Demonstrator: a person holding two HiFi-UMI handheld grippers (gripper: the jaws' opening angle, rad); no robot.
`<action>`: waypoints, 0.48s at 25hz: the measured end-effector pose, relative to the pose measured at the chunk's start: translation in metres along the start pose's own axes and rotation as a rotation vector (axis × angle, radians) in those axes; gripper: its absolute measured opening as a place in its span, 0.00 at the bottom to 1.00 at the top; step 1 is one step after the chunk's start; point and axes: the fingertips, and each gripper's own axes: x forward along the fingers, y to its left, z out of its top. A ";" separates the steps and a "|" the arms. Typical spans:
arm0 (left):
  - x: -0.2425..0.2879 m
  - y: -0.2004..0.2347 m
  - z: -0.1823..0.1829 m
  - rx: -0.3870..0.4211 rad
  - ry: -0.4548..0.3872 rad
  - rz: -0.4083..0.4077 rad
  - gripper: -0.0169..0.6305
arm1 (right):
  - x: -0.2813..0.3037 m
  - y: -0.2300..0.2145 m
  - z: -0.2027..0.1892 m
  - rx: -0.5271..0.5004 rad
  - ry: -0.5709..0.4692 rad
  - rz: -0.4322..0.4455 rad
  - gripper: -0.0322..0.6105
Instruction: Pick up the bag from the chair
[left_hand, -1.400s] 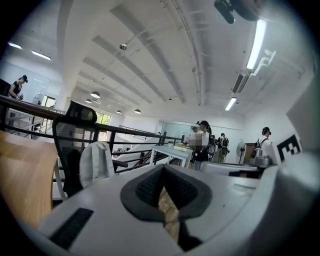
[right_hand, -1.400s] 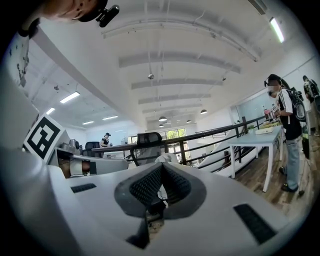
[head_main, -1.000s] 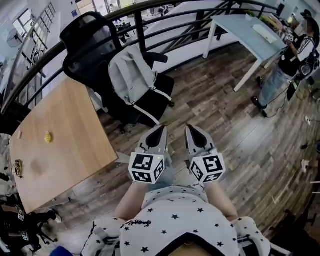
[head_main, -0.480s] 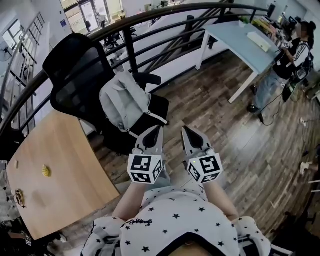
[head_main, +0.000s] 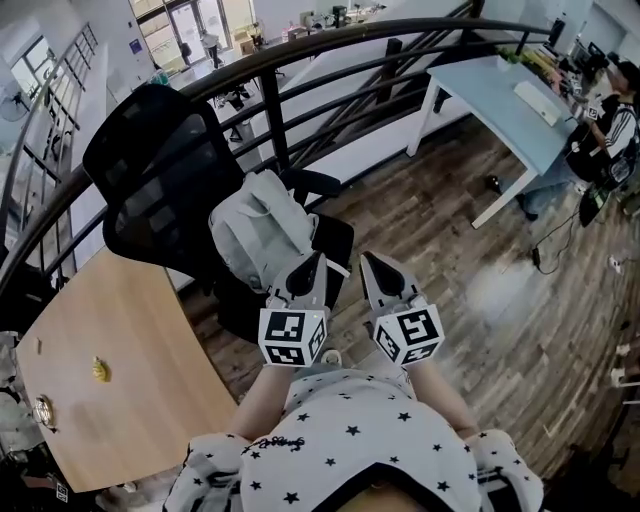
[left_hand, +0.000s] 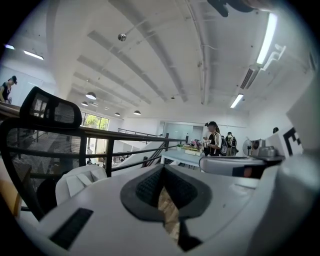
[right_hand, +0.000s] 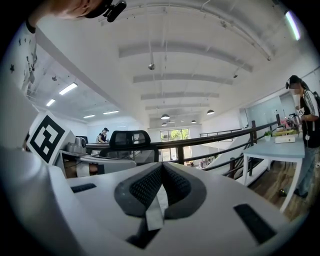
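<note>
A light grey bag (head_main: 258, 228) leans on the seat of a black mesh office chair (head_main: 150, 185). In the head view my left gripper (head_main: 312, 260) points at the bag's near right edge, a short way off, jaws shut and empty. My right gripper (head_main: 369, 260) is beside it, over the floor by the seat's right corner, also shut with nothing in it. The left gripper view shows the bag (left_hand: 80, 181) low at the left behind the closed jaws. In the right gripper view the chair headrest (right_hand: 129, 138) rises beyond the closed jaws.
A wooden table (head_main: 100, 380) stands at the left, close to the chair. A black railing (head_main: 300, 55) runs behind the chair. A pale blue table (head_main: 490, 85) and a standing person (head_main: 605, 125) are at the far right. Wood floor (head_main: 450, 250) lies to the right.
The chair and bag have come nearer to both grippers and sit lower in the head view. Both grippers stay shut and side by side.
</note>
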 end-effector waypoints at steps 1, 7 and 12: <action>0.003 0.007 0.000 0.004 0.001 0.009 0.04 | 0.009 0.000 -0.001 0.004 0.003 0.009 0.04; 0.010 0.053 -0.002 -0.005 -0.008 0.084 0.04 | 0.058 0.014 -0.006 -0.003 0.013 0.097 0.04; -0.003 0.076 -0.024 0.027 -0.030 0.177 0.04 | 0.079 0.030 -0.031 -0.004 0.020 0.182 0.04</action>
